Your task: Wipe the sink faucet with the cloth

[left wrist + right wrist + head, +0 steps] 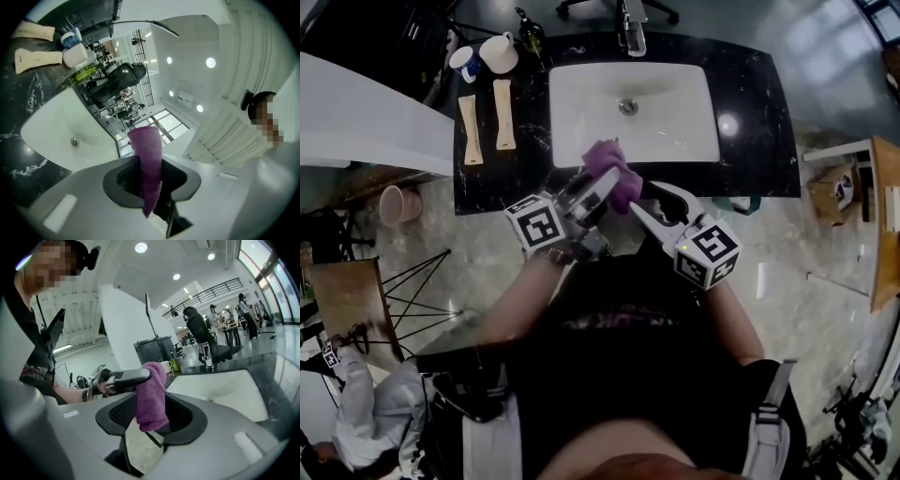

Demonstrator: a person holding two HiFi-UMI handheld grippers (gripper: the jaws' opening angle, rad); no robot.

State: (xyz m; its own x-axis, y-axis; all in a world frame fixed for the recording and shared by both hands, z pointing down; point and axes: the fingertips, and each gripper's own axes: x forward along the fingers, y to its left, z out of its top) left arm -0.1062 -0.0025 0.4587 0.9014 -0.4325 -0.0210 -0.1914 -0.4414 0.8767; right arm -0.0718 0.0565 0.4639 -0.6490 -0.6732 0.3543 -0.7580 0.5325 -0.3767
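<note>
A purple cloth (pixel 614 173) hangs over the front edge of the black counter, just before the white sink (pixel 675 131). My left gripper (pixel 602 185) is shut on the cloth (pixel 147 159), pinching it between its pads. My right gripper (pixel 645 195) stands open right beside it. The cloth's hanging end (pixel 151 397) dangles between the right gripper's spread pads without being pressed. The left gripper's fingers (pixel 124 377) hold the cloth's top in the right gripper view. The chrome faucet (pixel 633 28) stands at the far side of the sink, well away from both grippers.
Two white cups (pixel 485 54) and a dark bottle (pixel 530 33) stand at the counter's back left. Two beige strips (pixel 486 122) lie to the left of the sink. A pink bin (pixel 394 202) sits on the floor at left, a wooden table (pixel 886 216) at right.
</note>
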